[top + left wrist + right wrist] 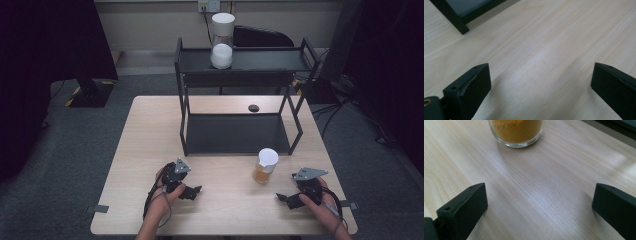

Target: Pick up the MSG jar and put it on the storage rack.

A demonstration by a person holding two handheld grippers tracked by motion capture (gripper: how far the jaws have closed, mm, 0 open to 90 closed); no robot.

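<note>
Two black tongs rest low over the pale wooden desk (pixel 150 130), both spread wide and gripping nothing. Left tongs (pixel 192 191) sit at 7 o'clock of the desk, bare wood between the jaws. Right tongs (pixel 284 198) sit at 5 o'clock; the white-lidded glass jar of orange powder (pixel 265 166) stands near them at their 11 o'clock, just before the black metal two-tier shelf (pixel 240 132).

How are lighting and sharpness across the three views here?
High view: dim and soft, dark corners, table evenly lit. Left gripper view: pale glare band on the wood, near jaws blurred. Right gripper view: jar of orange powder fairly sharp though cropped at the top, soft sheen on the wood.
</note>
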